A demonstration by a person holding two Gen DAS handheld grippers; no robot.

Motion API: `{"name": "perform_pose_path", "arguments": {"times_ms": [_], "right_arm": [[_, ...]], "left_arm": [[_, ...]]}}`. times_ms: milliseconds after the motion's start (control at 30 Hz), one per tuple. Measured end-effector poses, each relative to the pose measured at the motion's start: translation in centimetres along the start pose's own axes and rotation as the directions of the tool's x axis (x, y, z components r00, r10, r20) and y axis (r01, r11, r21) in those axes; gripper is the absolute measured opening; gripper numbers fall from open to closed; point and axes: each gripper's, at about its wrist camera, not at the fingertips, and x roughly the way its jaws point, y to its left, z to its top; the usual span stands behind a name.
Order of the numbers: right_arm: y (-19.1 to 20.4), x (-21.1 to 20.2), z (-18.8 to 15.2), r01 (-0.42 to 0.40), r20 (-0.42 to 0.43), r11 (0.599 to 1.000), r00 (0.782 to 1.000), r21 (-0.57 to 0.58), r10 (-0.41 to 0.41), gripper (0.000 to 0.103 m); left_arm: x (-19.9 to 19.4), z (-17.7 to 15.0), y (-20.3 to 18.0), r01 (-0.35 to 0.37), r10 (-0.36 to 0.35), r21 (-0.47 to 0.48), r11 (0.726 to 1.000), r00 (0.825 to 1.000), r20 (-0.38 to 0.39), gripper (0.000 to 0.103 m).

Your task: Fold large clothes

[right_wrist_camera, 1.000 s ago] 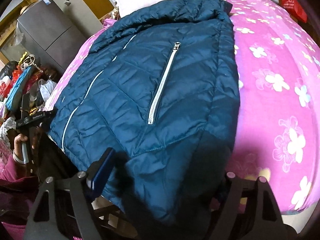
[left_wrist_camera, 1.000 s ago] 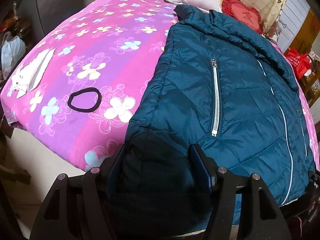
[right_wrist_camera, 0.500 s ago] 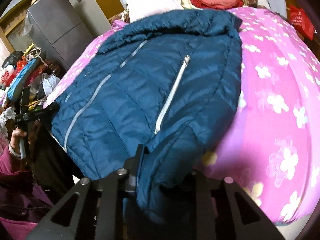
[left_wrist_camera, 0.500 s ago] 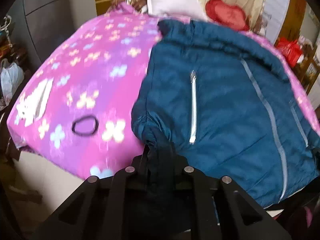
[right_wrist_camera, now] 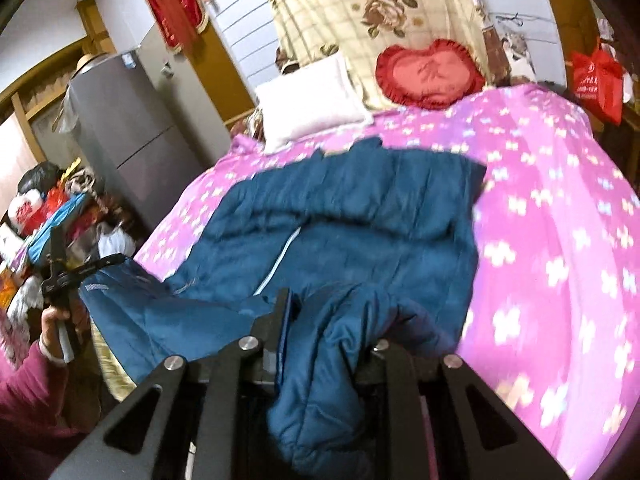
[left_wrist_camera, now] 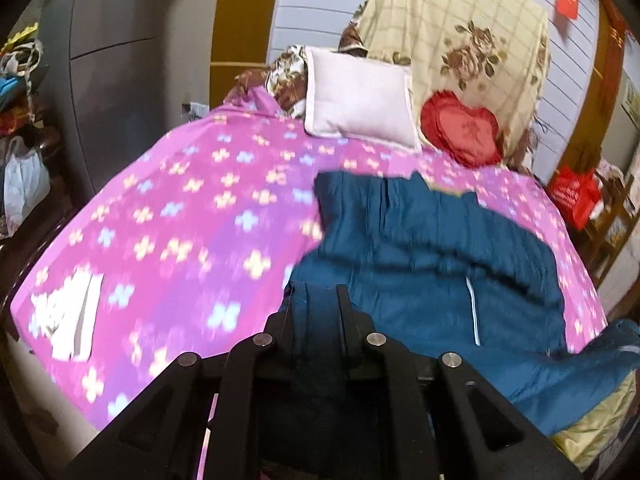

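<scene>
Teal jacket [right_wrist_camera: 360,216] hem clamped by both grippers, pink bedspread [left_wrist_camera: 180,220] beneath.

On the quilt [left_wrist_camera: 192,216], the left side is bare up to the pillow [left_wrist_camera: 358,98]; only a white paper [left_wrist_camera: 70,320] lies near its front corner. The jacket [left_wrist_camera: 432,248] covers the middle. To the right of it, a bare strip of quilt runs to the heart cushion [right_wrist_camera: 430,74].

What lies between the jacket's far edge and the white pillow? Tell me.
Only a strip of pink flowered blanket separates the jacket from the white pillow. Both wrist views show it bare.
</scene>
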Motion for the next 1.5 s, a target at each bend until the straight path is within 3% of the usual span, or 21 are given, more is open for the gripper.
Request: {"name": "perform_pose_path", "arguments": {"times_ms": [233, 700, 833, 867, 967, 1000, 1200, 1300, 1367, 1400, 1433, 1467, 1500], "right_arm": [[-2.6, 4.7, 5.8, 0.060, 0.005, 0.997, 0.998, 0.042, -0.060, 0.020], [-9.4, 15.4, 16.0, 0.139, 0.009, 0.976, 0.990, 0.168, -0.143, 0.020], [-11.7, 19.0, 17.6, 0.173, 0.002, 0.960, 0.984, 0.219, -0.178, 0.020], [-12.2, 19.7, 17.7, 0.181, -0.007, 0.956, 0.983, 0.230, -0.184, 0.020], [-14.2, 23.2, 17.2, 0.218, -0.062, 0.936, 0.976, 0.275, -0.209, 0.020], [-14.5, 24.2, 16.9, 0.233, -0.074, 0.933, 0.972, 0.274, -0.221, 0.020], [-15.3, 26.5, 16.4, 0.249, -0.069, 0.914, 0.968, 0.319, -0.240, 0.021], [-15.3, 26.6, 16.8, 0.256, -0.085, 0.908, 0.967, 0.332, -0.241, 0.023], [-15.2, 26.2, 17.0, 0.233, -0.083, 0.909, 0.973, 0.346, -0.217, 0.033], [-15.1, 25.6, 17.2, 0.204, -0.068, 0.908, 0.979, 0.367, -0.192, 0.046], [-15.0, 24.9, 17.4, 0.172, -0.046, 0.905, 0.985, 0.390, -0.167, 0.055], [-14.9, 24.3, 17.6, 0.144, -0.027, 0.903, 0.989, 0.404, -0.146, 0.073], [-14.4, 23.1, 18.0, 0.101, 0.006, 0.906, 0.993, 0.411, -0.114, 0.084]], "left_arm": [[4.7, 5.7, -1.9, -0.042, 0.043, -0.004, 0.999, 0.999, 0.031, 0.000], [16.8, 13.3, -4.7, -0.135, 0.137, -0.052, 0.990, 0.990, 0.042, 0.000], [20.2, 14.4, -4.2, -0.075, 0.077, -0.107, 0.991, 0.997, 0.012, 0.000], [20.6, 14.4, -3.8, -0.055, 0.055, -0.128, 0.990, 0.998, 0.002, 0.004], [19.9, 14.3, -2.6, -0.027, 0.031, -0.169, 0.985, 0.999, 0.018, 0.031], [19.3, 14.2, -2.1, -0.023, 0.029, -0.169, 0.985, 0.999, 0.033, 0.036], [14.2, 12.2, -0.9, 0.052, -0.038, -0.146, 0.988, 0.995, 0.097, 0.036], [13.1, 9.2, -2.3, 0.022, -0.013, -0.074, 0.997, 0.994, 0.111, 0.036], [14.8, 7.8, -3.9, -0.004, 0.004, -0.007, 1.000, 1.000, 0.029, 0.036], [16.1, 7.2, -4.9, -0.012, 0.012, 0.022, 1.000, 1.000, -0.023, 0.036], [16.8, 6.9, -5.4, -0.017, 0.018, 0.029, 0.999, 0.999, -0.041, 0.036], [17.8, 6.6, -6.1, -0.025, 0.027, 0.033, 0.999, 0.998, -0.054, 0.036], [18.6, 6.5, -6.6, -0.034, 0.036, 0.036, 0.999, 0.997, -0.062, 0.036]]}}
